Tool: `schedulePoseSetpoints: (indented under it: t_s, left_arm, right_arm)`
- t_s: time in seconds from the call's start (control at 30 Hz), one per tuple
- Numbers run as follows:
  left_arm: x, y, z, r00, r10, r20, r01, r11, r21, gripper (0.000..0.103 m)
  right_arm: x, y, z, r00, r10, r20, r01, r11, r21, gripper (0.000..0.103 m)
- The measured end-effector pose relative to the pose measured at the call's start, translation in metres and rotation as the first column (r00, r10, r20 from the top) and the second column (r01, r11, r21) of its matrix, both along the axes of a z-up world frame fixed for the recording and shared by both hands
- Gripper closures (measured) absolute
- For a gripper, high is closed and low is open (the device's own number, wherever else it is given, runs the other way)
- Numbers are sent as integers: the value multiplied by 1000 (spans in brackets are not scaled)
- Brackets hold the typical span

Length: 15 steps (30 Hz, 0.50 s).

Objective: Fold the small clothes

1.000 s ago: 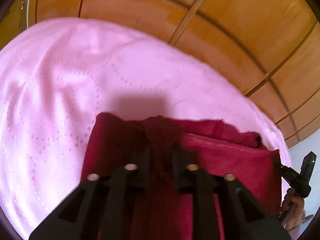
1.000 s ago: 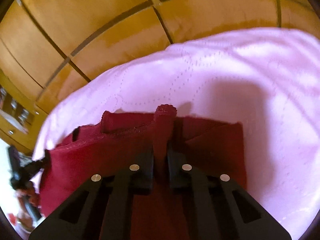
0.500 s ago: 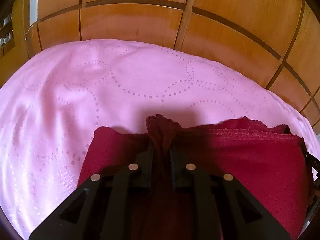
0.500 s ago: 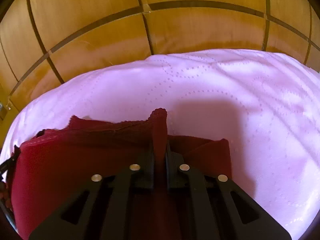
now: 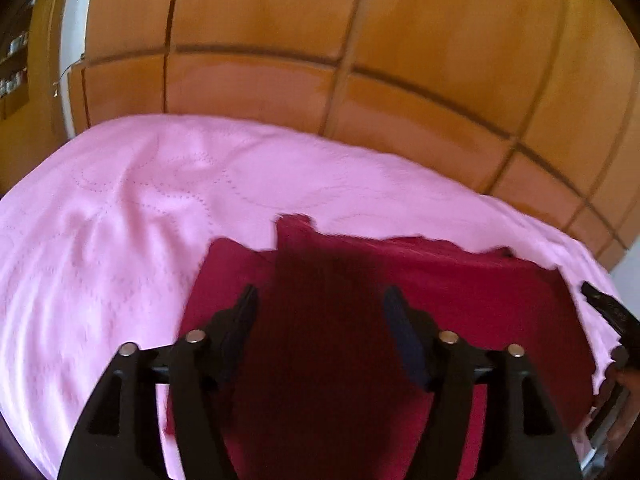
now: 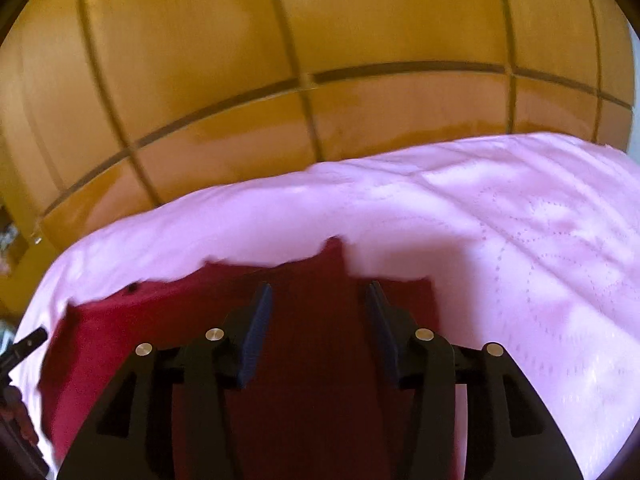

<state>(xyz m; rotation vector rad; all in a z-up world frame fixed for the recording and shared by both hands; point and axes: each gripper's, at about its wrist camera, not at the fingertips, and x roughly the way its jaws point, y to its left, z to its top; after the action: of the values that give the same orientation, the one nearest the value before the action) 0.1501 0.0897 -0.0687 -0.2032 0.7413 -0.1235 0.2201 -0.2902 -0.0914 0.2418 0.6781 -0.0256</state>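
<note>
**Both grippers released over one red garment on pink bedspread**

Wooden panelling [image 5: 360,92]: one wall of orange-brown panels with dark seams fills the upper part of both wrist views, directly behind the far edge of the bed.

Pink bedspread [image 5: 120,240]: one, quilted with dotted ring stitching, covering the whole surface that carries the work. Both views are motion-blurred.

Red garment [image 5: 480,292]: one, dark red, lying flat on the bedspread toward its near edge. Its far hem runs roughly parallel to the far edge of the bed. Two small raised tabs of cloth stand up along that hem, one ahead of each gripper. In the right wrist view the garment [image 6: 120,340] spreads to the left of the gripper and ends just right of it.

Left gripper [image 5: 320,304]: one, jaws wide apart and just opened. The garment lies below and between the fingers; the pads are not pressing on it.

Right gripper [image 6: 316,300]: one, jaws moderately apart, narrower than the left, also just opened. Red cloth sits between the fingers, pads clear of it. This gripper also shows as a black shape at the right rim of the left wrist view [image 5: 612,312].
</note>
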Motion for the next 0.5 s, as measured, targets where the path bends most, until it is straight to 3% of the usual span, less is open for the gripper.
schedulePoseSetpoints:
  t_s: [0.1,0.2,0.37,0.5]
  left_arm:
    - [-22,-19,-10,998,-55,-5,55,998,26,33]
    - [-35,-31,-32,995,-82,-54,89,988,127,33]
    - [-58,-32,-47,990,-144,-3,139,953,269,33]
    - [-72,-25,-53,988,-149,24,138,954,267,33]
  right_arm:
    - [-16,28,-6,995,96,-9,-97,995,-29,55]
    - [-23,48,-23,984,172,-43,-175,982,-74,55]
    - [-31,37,-43,987,126,-101,-139,980,-140,55]
    - [-33,25,-50,989,112,-96,-123,985,-123,55]
